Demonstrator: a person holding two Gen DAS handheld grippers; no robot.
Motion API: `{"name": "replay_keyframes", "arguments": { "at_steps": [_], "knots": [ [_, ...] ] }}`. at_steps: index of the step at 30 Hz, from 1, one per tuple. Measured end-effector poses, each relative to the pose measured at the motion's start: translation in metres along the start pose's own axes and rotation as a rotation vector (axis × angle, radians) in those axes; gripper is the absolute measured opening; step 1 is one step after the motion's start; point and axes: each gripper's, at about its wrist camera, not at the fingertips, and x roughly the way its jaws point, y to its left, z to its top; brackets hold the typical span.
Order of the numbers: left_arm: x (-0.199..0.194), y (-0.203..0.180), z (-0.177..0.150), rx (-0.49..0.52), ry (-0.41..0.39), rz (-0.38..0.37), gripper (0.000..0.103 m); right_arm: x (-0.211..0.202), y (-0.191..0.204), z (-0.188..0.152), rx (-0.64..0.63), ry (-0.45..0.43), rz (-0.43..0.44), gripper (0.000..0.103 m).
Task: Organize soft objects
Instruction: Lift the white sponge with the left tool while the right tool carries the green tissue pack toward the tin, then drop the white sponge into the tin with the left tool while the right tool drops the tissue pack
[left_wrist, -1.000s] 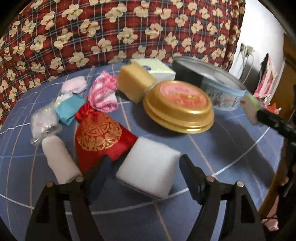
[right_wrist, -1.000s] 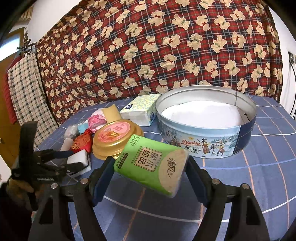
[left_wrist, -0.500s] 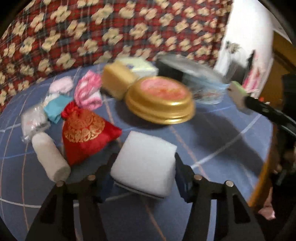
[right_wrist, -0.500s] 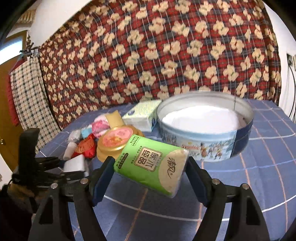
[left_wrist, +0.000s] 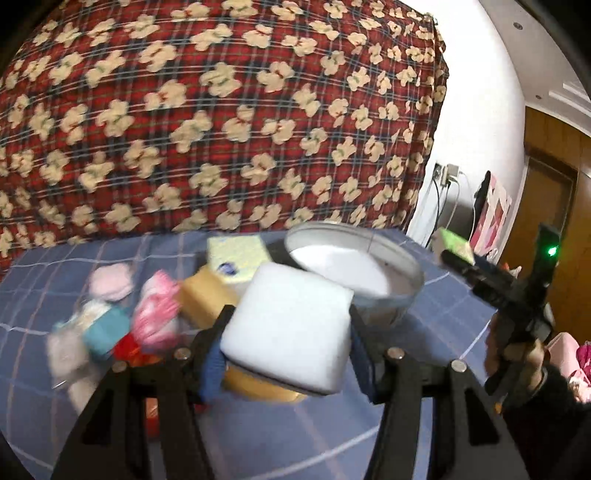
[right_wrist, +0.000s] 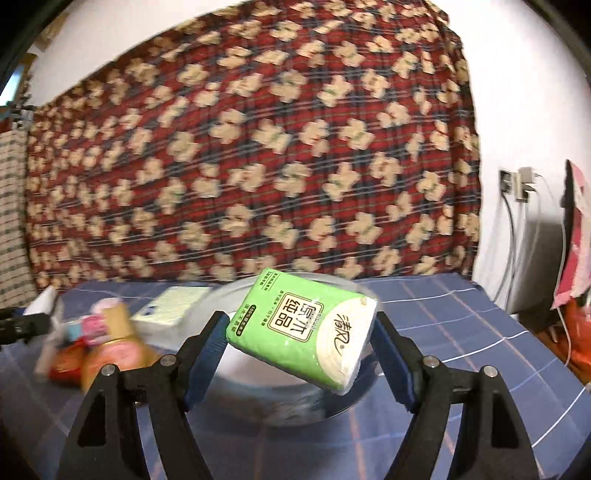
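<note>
Two soft things are in the air at once: the left gripper has its fingers clamped on a white sponge, and the right gripper grips a green tissue pack over the round tin toward the counter's far right. This looks like the carrying step; next, each needs lowering into the tin before letting go.

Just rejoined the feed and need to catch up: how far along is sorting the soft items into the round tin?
Done: the round tin already holds something white. In hand: the left gripper is clamped on the white sponge block, lifted off the table; the right gripper holds the green tissue pack in front of the tin. Left: the yellow sponge, pink cloth, teal piece and red pouch lie on the blue tablecloth.
</note>
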Motion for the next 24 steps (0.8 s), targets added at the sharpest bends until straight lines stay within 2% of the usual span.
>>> {"name": "replay_keyframes", "arguments": {
  "at_steps": [5,10,16,19,24],
  "knots": [
    [0.044,-0.036,0.022,-0.009,-0.035,-0.034,0.057,0.030,-0.020,0.009,0.009,-0.025,-0.085,0.079],
    [0.089,-0.071,0.041,0.004,-0.060,-0.045,0.057,0.060,-0.029,0.010,0.039,-0.010,-0.088,0.079],
    [0.151,-0.108,0.050,0.029,-0.025,-0.043,0.057,0.078,-0.043,-0.001,0.054,0.069,-0.088,0.079],
    [0.183,-0.112,0.049,-0.001,0.037,-0.040,0.057,0.084,-0.046,-0.001,0.059,0.084,-0.092,0.079],
    [0.199,-0.111,0.044,0.000,0.068,0.002,0.057,0.099,-0.045,-0.001,0.043,0.113,-0.074,0.080]
  ]
}}
